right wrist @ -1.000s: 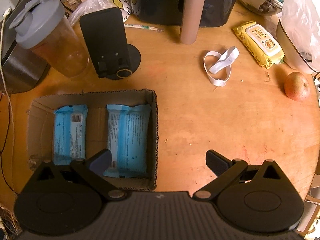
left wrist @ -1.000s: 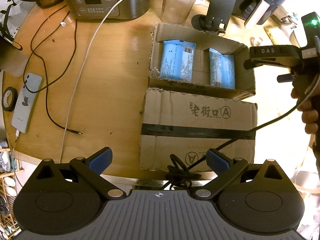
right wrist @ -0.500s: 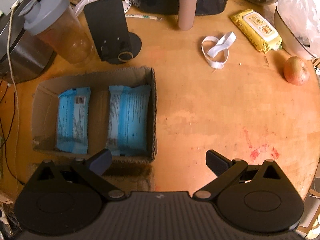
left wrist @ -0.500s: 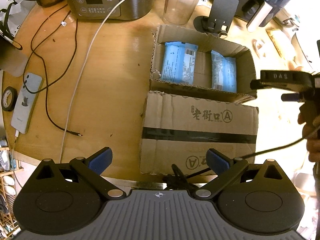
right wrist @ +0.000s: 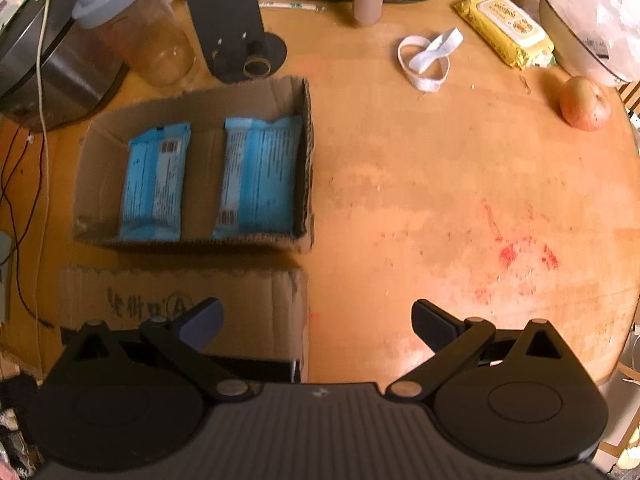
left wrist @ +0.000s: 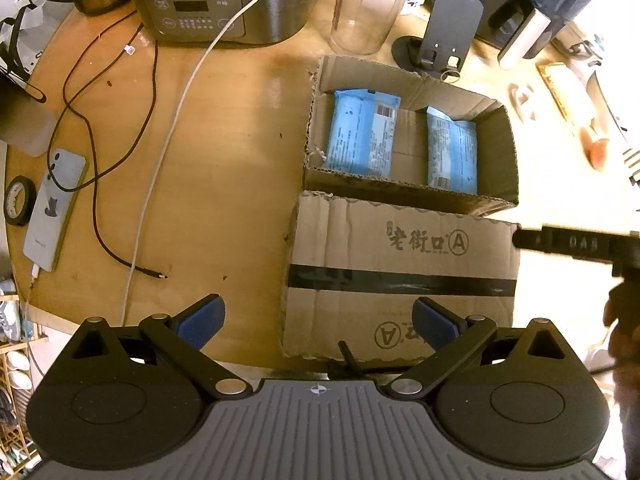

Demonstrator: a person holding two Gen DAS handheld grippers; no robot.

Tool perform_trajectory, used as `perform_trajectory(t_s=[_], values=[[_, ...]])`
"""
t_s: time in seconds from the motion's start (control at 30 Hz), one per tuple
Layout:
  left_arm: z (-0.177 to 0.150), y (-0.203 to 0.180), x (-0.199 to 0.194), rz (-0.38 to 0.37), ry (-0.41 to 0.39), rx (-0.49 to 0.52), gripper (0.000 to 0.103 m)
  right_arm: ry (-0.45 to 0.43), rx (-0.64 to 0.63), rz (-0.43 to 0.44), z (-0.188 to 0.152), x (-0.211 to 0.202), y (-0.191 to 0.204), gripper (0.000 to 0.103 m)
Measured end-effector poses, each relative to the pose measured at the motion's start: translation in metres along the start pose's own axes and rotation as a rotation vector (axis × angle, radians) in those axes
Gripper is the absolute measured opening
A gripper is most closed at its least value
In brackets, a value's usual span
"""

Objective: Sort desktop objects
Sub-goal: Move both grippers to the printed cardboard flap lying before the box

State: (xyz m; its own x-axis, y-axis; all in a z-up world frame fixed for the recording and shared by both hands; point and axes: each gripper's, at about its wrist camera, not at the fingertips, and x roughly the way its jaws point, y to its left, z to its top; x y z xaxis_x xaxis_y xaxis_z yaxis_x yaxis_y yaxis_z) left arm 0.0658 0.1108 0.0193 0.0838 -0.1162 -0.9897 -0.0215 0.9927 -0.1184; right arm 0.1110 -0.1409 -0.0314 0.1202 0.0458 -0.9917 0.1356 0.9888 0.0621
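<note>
My left gripper (left wrist: 318,318) is wide open and holds nothing. Its 2 blue pads (left wrist: 200,320) hang over the near edge of the wooden table (left wrist: 224,184). Right past them, at 12 o'clock, lies the folded-down cardboard flap (left wrist: 400,264) with a black tape stripe and printed letters. My right gripper (right wrist: 316,322) is wide open too, and empty. Its left pad sits over that same flap (right wrist: 180,296) and its right pad sits over bare table (right wrist: 440,220) with red stains.

Past the flap is the open cardboard box (left wrist: 496,152). 2 blue snack packs lie flat inside it, side by side and a little apart. In my right view, the left blue pack (right wrist: 156,188) is at 11 o'clock and the right blue pack (right wrist: 260,176) leans close to the box wall (right wrist: 306,160).

In my left view, a phone (left wrist: 52,212) and a roll of black tape (left wrist: 16,200) sit at 9 o'clock, with a white cable (left wrist: 176,120) and a dark cable (left wrist: 100,208) trailing near them. My other gripper's black body (left wrist: 576,244) shows at 3 o'clock.

Farther off stand a shaker bottle (right wrist: 136,28), a black phone stand (right wrist: 236,28) and a rice cooker (left wrist: 216,0). At 1 o'clock in my right view lie a white strap loop (right wrist: 428,60), a yellow wipes pack (right wrist: 504,28) and an apple (right wrist: 584,104).
</note>
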Motion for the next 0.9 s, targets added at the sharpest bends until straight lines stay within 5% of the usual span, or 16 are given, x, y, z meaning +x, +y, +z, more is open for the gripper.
perform_trajectory(t_s=[0.9], values=[[0.012,0.01,0.011,-0.005,0.034,0.019,0.103,0.036,-0.01,0.014,-0.038,0.0,-0.002,0.103]])
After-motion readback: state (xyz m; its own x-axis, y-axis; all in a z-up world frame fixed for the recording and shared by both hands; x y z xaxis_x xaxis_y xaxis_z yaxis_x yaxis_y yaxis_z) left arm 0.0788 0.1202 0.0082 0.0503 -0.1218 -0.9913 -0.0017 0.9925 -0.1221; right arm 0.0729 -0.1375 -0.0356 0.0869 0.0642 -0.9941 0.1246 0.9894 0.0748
